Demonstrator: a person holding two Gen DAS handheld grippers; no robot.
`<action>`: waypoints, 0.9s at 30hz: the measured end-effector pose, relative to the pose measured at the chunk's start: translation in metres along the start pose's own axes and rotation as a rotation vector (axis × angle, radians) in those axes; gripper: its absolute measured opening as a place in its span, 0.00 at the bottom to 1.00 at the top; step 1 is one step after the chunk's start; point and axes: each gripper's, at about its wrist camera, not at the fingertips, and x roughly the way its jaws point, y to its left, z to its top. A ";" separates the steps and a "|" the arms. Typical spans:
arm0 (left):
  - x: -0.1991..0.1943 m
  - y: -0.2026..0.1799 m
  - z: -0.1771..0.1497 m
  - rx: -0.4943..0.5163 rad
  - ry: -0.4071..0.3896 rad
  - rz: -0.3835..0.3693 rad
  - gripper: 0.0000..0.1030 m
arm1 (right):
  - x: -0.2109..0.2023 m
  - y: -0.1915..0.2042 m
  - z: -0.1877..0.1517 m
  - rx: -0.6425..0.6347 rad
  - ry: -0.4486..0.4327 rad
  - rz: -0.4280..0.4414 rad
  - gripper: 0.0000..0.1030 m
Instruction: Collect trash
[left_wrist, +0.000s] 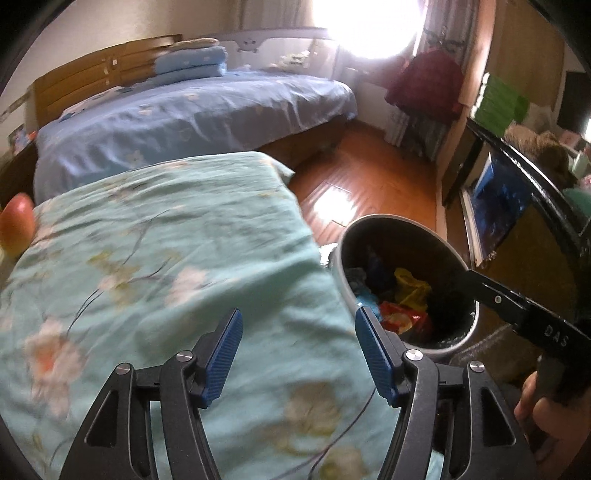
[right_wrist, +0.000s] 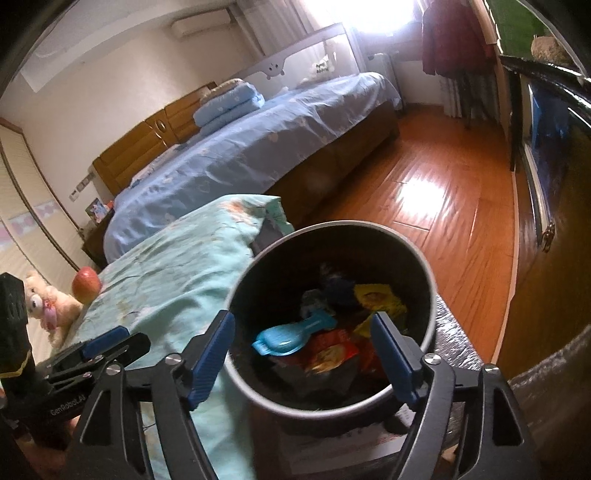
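A grey round trash bin (right_wrist: 332, 224) stands on the floor beside a table under a teal floral cloth (left_wrist: 166, 258). Inside lie a red wrapper (right_wrist: 328, 354), a yellow wrapper (right_wrist: 376, 299), a light-blue plastic piece (right_wrist: 291, 336) and darker scraps. My right gripper (right_wrist: 303, 321) hangs open just above the bin's mouth, nothing between its pads. My left gripper (left_wrist: 299, 317) is open over the teal cloth, left of the bin (left_wrist: 388, 219), and empty. In the left wrist view the right gripper's finger (left_wrist: 487, 293) reaches over the bin's rim.
A red-yellow apple (right_wrist: 85, 284) and a small teddy bear (right_wrist: 44, 306) sit at the cloth's far left end. A bed with blue bedding (left_wrist: 192, 114) lies behind. Wooden floor (right_wrist: 443, 192) runs to the right, bounded by a dark cabinet (right_wrist: 546, 155).
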 end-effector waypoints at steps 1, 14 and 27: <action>-0.008 0.004 -0.006 -0.011 -0.010 0.005 0.61 | -0.002 0.004 -0.004 0.000 -0.006 0.006 0.78; -0.087 0.044 -0.056 -0.073 -0.124 0.108 0.62 | -0.024 0.068 -0.039 -0.100 -0.064 0.053 0.83; -0.163 0.047 -0.079 -0.072 -0.371 0.254 0.94 | -0.075 0.119 -0.027 -0.237 -0.283 0.023 1.00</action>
